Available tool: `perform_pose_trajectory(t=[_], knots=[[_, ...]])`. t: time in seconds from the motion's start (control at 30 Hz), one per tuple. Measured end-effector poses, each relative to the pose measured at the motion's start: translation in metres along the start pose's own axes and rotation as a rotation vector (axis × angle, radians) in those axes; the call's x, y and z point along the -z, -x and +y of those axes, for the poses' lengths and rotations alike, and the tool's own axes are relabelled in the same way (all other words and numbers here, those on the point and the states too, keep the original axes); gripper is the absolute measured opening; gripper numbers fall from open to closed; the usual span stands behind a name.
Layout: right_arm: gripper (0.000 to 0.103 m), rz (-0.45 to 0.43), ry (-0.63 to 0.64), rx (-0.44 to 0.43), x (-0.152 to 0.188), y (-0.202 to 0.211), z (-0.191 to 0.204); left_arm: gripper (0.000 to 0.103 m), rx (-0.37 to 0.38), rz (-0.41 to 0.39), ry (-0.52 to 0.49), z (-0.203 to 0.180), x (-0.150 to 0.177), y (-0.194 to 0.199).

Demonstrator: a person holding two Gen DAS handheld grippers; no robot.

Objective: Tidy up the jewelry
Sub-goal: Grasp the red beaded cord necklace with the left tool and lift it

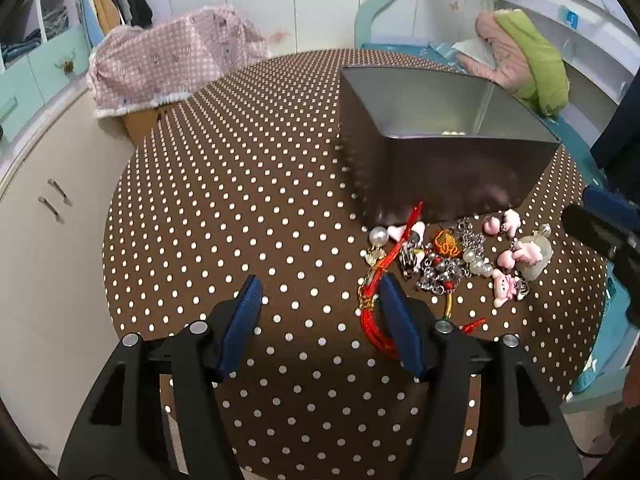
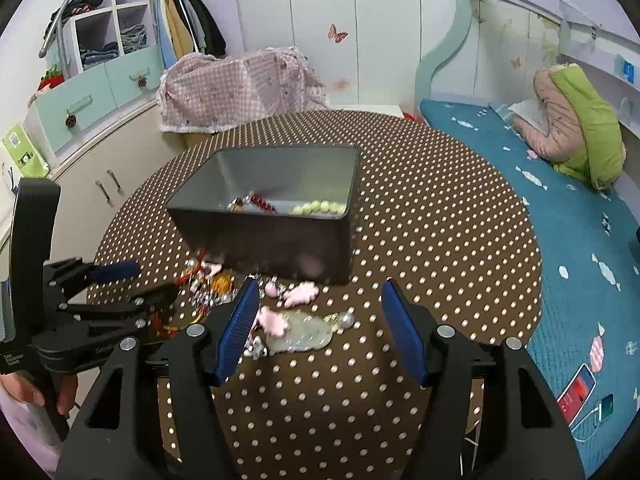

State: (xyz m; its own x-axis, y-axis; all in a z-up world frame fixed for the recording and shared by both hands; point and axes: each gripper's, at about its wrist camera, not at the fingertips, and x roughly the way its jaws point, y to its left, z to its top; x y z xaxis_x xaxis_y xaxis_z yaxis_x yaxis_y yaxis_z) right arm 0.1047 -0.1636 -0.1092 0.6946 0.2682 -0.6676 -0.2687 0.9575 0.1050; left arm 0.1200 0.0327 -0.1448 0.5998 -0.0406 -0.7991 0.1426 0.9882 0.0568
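A heap of jewelry (image 1: 452, 256) lies on the dotted brown table (image 1: 240, 200) just in front of a grey metal box (image 1: 448, 136): pearls, pink charms, silver chains and a red cord bracelet (image 1: 372, 316). My left gripper (image 1: 320, 278) is open over bare cloth, and its right finger touches or overlaps the red cord. My right gripper (image 2: 320, 284) is open above a pale translucent pendant (image 2: 300, 334), with pink charms (image 2: 276, 320) by its left pad. The box (image 2: 272, 208) holds pearl beads (image 2: 320, 208) and red beads (image 2: 260, 202). The left gripper (image 2: 148, 282) shows at the left of the right wrist view.
A pink gingham-covered bundle (image 2: 240, 92) sits behind the table. A teal bed (image 2: 560, 240) runs along the right with a green and pink quilt (image 2: 576, 136) and a phone (image 2: 578, 392). White cabinets (image 1: 52, 200) stand to the left. A hand (image 2: 24, 392) holds the left gripper's handle.
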Motion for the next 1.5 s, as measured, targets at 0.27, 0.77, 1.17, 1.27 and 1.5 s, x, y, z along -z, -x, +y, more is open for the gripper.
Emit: perform_pose_trajectory(t=[0.27, 0.77, 1.17, 1.27, 1.5], knots=[[0.061, 0.052, -0.001, -0.008, 0.013, -0.011, 0.003, 0.013, 0.087, -0.011, -0.025, -0.012, 0.003, 0.005], [0.061, 0.059, 0.015, -0.022, 0.018, -0.01, 0.006, 0.007, 0.245, -0.137, 0.08, 0.014, -0.017, 0.06], [0.061, 0.021, 0.059, -0.103, 0.016, 0.002, 0.026, 0.007, 0.258, -0.231, 0.053, 0.008, -0.022, 0.107], [0.061, 0.027, 0.088, -0.141, 0.018, -0.004, 0.036, 0.007, 0.283, -0.172, 0.091, 0.013, -0.017, 0.092], [0.047, 0.056, 0.223, -0.257, 0.018, -0.026, 0.079, 0.007, 0.309, -0.201, 0.115, 0.023, -0.011, 0.105]])
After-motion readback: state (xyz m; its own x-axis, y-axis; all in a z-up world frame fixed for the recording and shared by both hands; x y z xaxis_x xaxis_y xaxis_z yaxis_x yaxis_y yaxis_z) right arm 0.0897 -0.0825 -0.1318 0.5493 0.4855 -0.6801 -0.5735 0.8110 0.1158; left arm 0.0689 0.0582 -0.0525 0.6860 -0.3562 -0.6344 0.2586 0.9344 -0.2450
